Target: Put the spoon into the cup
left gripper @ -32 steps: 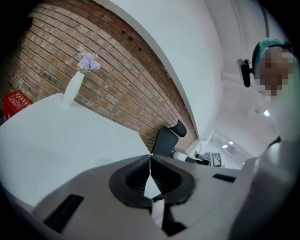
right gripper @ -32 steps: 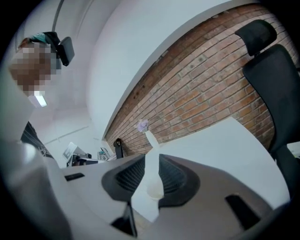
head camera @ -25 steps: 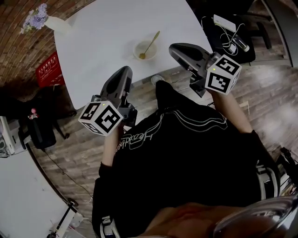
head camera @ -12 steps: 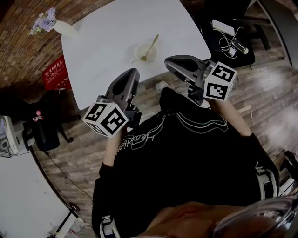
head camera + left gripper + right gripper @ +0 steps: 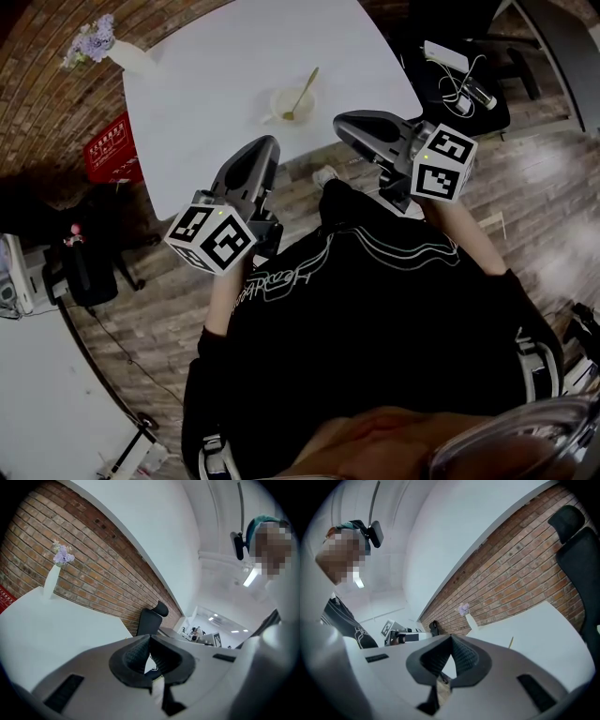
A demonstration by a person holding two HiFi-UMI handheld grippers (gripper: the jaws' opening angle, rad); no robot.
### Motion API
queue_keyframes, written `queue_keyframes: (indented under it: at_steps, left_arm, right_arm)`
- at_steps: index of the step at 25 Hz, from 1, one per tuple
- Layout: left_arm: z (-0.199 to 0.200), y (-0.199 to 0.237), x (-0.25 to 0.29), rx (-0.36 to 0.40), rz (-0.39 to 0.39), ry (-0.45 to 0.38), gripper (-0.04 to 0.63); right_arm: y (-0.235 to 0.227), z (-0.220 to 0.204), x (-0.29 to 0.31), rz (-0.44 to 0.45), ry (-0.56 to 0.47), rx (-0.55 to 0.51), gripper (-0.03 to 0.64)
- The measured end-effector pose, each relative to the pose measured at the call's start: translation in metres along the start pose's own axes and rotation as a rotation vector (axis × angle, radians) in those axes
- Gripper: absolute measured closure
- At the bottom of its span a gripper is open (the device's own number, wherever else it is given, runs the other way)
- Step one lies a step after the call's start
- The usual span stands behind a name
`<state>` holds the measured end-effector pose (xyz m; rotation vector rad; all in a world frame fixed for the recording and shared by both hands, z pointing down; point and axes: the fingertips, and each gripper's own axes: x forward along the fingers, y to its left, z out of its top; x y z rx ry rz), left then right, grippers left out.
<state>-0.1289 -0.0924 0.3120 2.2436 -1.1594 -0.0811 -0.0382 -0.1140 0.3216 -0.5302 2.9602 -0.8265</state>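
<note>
In the head view, the cup [image 5: 290, 104] stands on the white tabletop [image 5: 216, 84] in the upper middle of the frame, near the table's lower edge. The gold spoon [image 5: 302, 92] already rests in it, handle leaning to the upper right. The left gripper [image 5: 262, 152] and the right gripper [image 5: 348, 124] hover below the cup on either side, both apart from it. Each gripper view shows its jaws closed tip to tip with nothing between them. A vase [image 5: 131, 59] of purple flowers sits at the upper left.

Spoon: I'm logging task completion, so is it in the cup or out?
In. The spoon has its bowl inside the cup, its handle leaning out over the rim.
</note>
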Motion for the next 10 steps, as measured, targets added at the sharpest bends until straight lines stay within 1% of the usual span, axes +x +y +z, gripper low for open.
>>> queue_keyframes:
  at_steps: [4, 10]
  left_arm:
    - [-0.0021, 0.0017, -0.0011, 0.017, 0.004, 0.002, 0.589]
    - [-0.0056, 0.0047, 0.0025, 0.005, -0.007, 0.013, 0.589]
  right_arm:
    - [-0.0013, -0.002, 0.0, -0.01, 0.004, -0.001, 0.62]
    - [-0.0069, -0.0038, 0.001, -0.031, 0.002, 0.009, 0.62]
